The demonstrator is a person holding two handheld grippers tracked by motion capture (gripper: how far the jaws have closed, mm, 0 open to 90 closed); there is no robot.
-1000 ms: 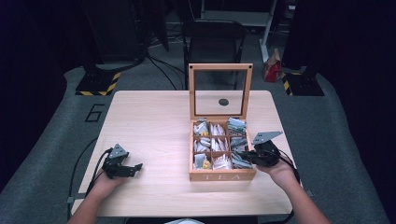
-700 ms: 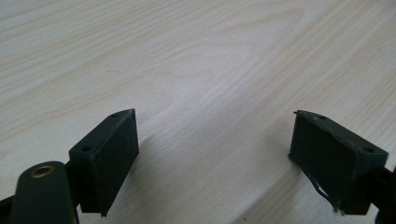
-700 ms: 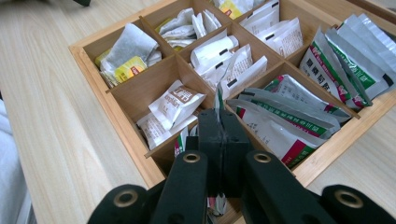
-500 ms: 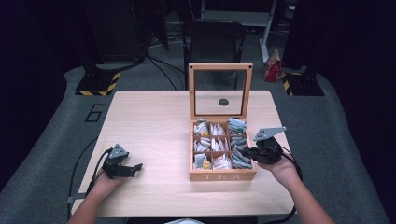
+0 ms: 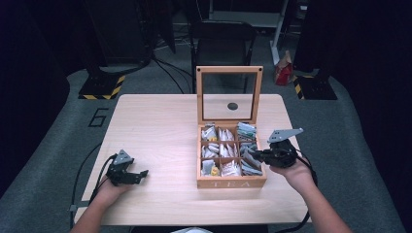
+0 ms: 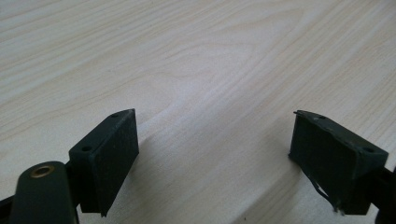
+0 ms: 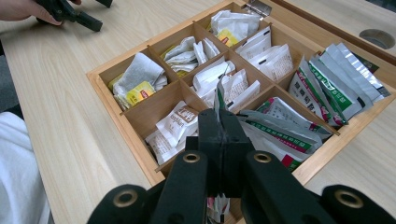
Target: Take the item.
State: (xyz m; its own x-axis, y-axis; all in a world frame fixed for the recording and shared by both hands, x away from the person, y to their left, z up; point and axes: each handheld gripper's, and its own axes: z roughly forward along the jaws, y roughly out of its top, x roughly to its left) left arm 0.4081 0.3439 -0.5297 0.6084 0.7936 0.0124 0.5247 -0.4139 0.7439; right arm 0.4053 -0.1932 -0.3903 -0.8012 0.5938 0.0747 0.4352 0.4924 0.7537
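Silvery flat tea packet [image 7: 218,100] pinched edge-up in right tongs [image 7: 218,126].

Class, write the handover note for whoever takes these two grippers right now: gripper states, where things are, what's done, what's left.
Right gripper: shut on a tea packet, pinched by its edge just above the tea box.
Left gripper: open, holding nothing, low over the bare table.
Tea box: on the table, glass lid standing upright, compartments full of packets.
Done: one packet gripped.
Left: probably lift it clear and set it down.
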